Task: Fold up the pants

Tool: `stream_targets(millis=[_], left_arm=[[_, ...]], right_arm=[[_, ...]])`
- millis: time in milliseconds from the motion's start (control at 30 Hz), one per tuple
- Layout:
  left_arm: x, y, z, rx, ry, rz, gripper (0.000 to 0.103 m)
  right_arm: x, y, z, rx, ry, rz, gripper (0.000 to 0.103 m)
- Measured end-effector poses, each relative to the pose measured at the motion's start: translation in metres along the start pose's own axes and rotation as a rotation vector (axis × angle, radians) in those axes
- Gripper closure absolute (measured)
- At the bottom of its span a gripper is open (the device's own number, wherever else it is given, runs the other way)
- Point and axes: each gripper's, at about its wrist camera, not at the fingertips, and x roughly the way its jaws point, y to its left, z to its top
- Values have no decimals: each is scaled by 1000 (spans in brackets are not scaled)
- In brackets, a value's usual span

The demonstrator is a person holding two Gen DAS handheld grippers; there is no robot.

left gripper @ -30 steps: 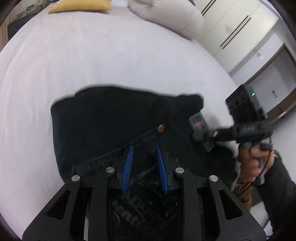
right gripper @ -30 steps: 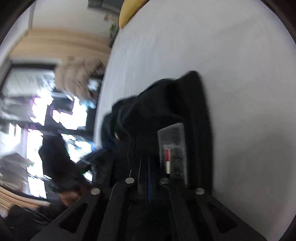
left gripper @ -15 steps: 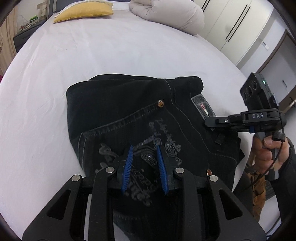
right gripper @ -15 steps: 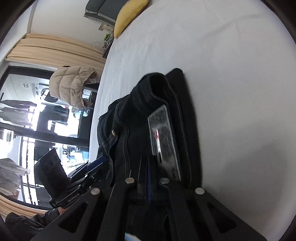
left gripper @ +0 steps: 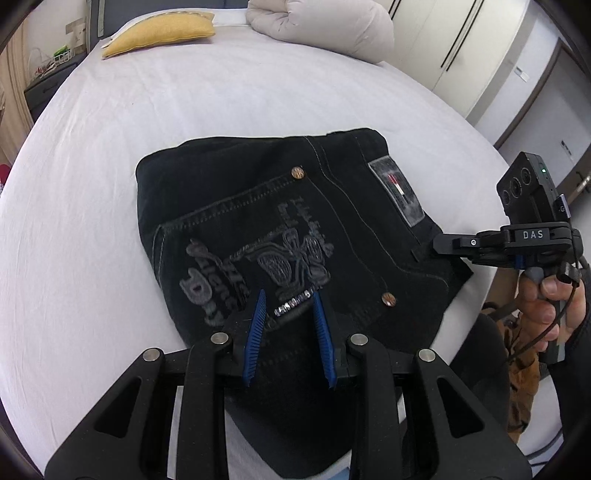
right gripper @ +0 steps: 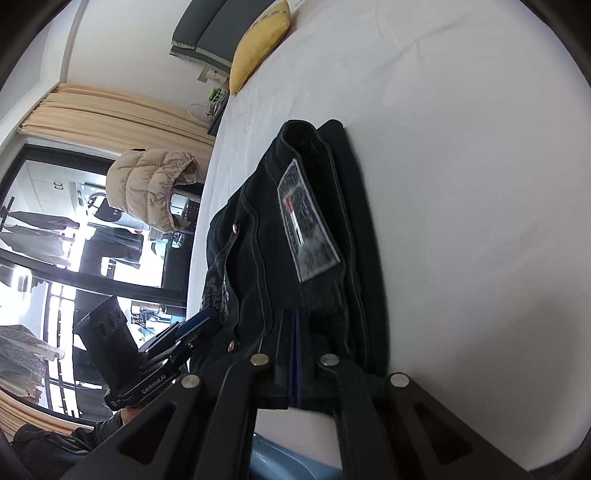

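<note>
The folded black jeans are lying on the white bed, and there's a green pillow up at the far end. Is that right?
Almost. The pillow at the far end is yellow, not green; the left wrist view shows it clearly, and the right wrist view shows it too. The rest holds: the folded black jeans lie on the white bed.

Near edge of folded black pants (left gripper: 280, 236) hidden under left gripper (left gripper: 290, 325) frame, cut by bottom picture edge. Left gripper's contact with fabric unclear. Right gripper (left gripper: 439, 242) fingertips lost against dark waistband beside grey patch (left gripper: 397, 194); whether cloth pinched cannot tell. Layers beneath top fold hidden. Person's hand (left gripper: 554, 306) cut off at right edge. Embroidered lettering (left gripper: 210, 284) unreadable.
</note>
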Motion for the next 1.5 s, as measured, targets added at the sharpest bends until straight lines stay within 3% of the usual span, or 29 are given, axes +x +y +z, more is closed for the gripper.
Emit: stream_targets(millis=[267, 367, 400, 433, 467, 500, 533, 600, 633, 700, 833, 933, 1067, 1267, 1400, 1467, 1500], left_arm=[[13, -21, -11, 46, -6, -17, 77], [1, -20, -23, 57, -14, -58, 77], [-4, -17, -27, 48, -15, -75, 77], [-14, -13, -30, 36, -24, -91, 76], [-22, -9, -33, 26, -33, -97, 75], [-27, -5, -33, 13, -39, -94, 67], [-32, 3, -34, -12, -51, -82, 44], [-40, 19, -33, -85, -104, -64, 23], [-41, 28, -30, -123, -125, -66, 22], [-31, 41, -20, -186, -112, -78, 22], [2, 53, 3, -294, -65, -180, 22], [38, 53, 16, -336, 9, -234, 22], [80, 58, 20, -419, 93, -316, 22], [101, 65, 27, -481, 98, -428, 22], [118, 63, 37, -500, 129, -505, 28], [128, 58, 41, -486, 150, -511, 38], [134, 58, 43, -492, 160, -508, 49]], right_arm=[[-21, -11, -30, 8, -42, 13, 102], [-29, -9, -42, -13, -28, -34, 92], [-34, -7, -44, -25, -34, -55, 87], [-39, -3, -45, -36, -45, -81, 65], [-46, 1, -45, -45, -62, -98, 55], [-51, 4, -44, -54, -76, -105, 41], [-55, 7, -42, -63, -89, -112, 37], [-59, 11, -30, -78, -95, -108, 37], [-58, 12, -21, -83, -95, -108, 37], [-50, 13, 0, -77, -78, -99, 37], [-25, 11, 35, -66, -19, -82, 37], [-5, 1, 57, -33, 33, -69, 37], [16, -19, 74, 34, 111, 0, 38], [37, -20, 83, 37, 201, 75, 39], [50, -14, 86, 26, 238, 72, 43], [55, -7, 85, 11, 245, 58, 45], [56, -6, 85, 8, 245, 49, 50]])
